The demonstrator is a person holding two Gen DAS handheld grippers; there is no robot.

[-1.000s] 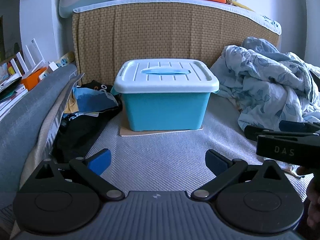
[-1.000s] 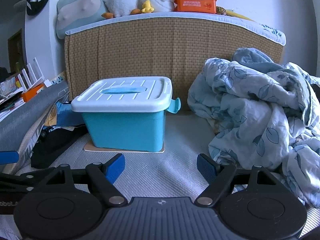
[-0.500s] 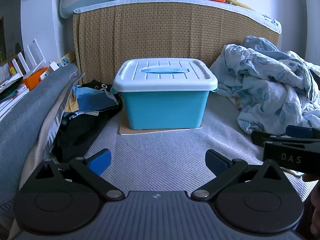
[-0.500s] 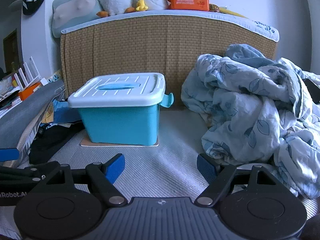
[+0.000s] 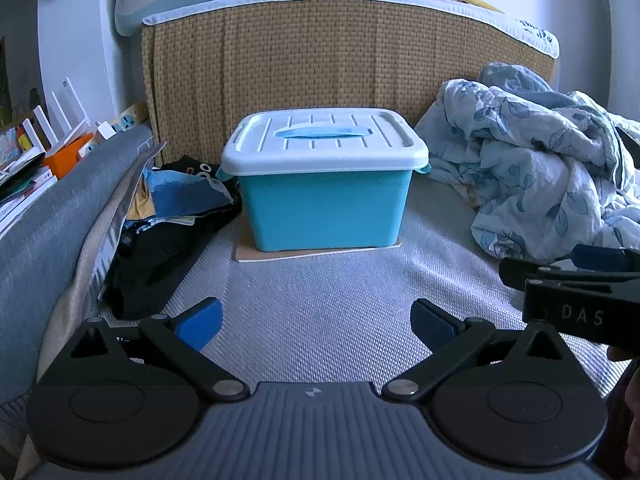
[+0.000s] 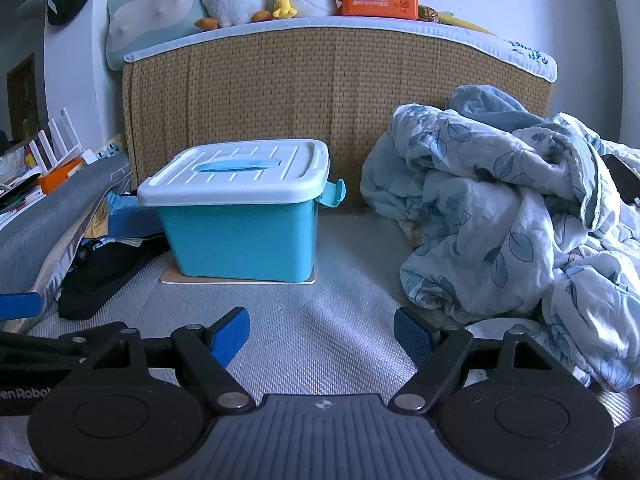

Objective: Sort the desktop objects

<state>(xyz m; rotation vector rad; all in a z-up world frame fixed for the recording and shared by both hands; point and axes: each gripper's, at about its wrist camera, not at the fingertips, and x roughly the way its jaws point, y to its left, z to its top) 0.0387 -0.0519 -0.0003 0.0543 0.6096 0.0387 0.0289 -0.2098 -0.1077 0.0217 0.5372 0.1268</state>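
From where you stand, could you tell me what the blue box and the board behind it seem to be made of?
The blue box looks like smooth moulded plastic: even colour, ribbed pale lid. The board behind looks like woven rattan or similar matting, judging by its tan basket-weave texture.

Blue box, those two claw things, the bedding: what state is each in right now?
Storage box: lid on, handle folded flat, standing on a flat board.
Side latch: flipped outward.
Left gripper: open, empty.
Right gripper: open, empty.
Quilt: crumpled in a heap.
Dark clothes: piled loosely.
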